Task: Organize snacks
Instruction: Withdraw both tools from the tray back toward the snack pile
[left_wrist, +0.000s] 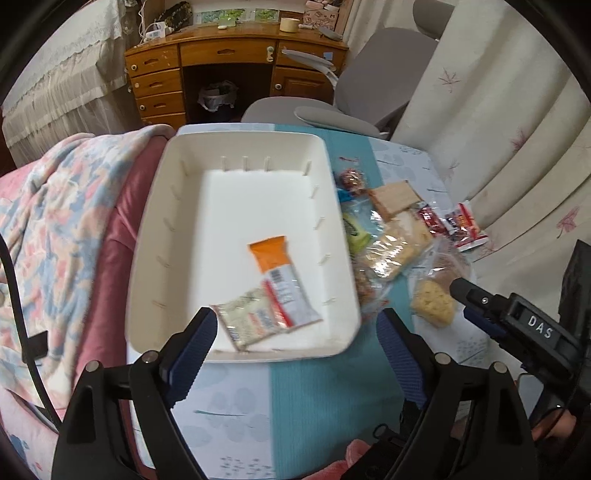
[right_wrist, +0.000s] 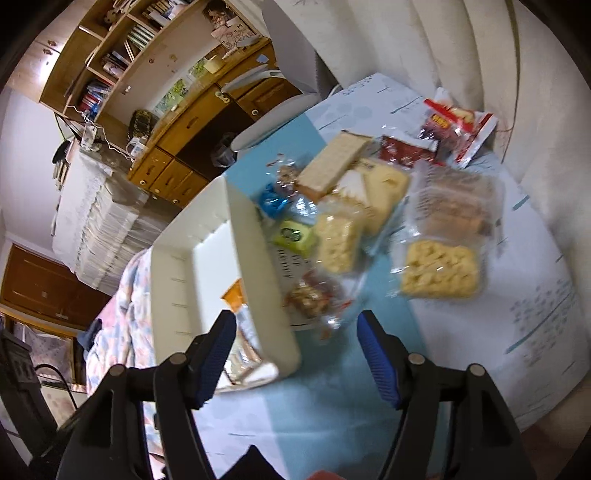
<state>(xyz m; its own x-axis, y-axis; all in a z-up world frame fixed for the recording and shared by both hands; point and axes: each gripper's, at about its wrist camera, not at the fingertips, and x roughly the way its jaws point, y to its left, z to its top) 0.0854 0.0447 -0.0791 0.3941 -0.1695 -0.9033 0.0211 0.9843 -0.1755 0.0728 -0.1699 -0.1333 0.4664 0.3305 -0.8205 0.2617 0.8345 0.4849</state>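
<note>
A white plastic bin (left_wrist: 192, 177) stands on the table and holds an orange-topped snack bar (left_wrist: 277, 273) and a pale green packet (left_wrist: 245, 321). My left gripper (left_wrist: 295, 325) is open and empty over the bin's near edge. A pile of wrapped snacks (left_wrist: 391, 236) lies right of the bin. My right gripper (right_wrist: 295, 332) is open and empty above the bin's near right corner (right_wrist: 280, 350), close to a nut bar (right_wrist: 314, 295). A yellow puffed-rice cake (right_wrist: 439, 273) and red packets (right_wrist: 454, 129) lie further right. The right gripper also shows in the left wrist view (left_wrist: 480, 302).
A floral blanket (left_wrist: 55, 221) on a pink seat lies left of the table. A grey chair (left_wrist: 362, 96) and wooden desk (left_wrist: 229, 66) stand beyond it. Curtains (left_wrist: 498, 129) hang on the right. The tablecloth (left_wrist: 314, 398) is blue and white.
</note>
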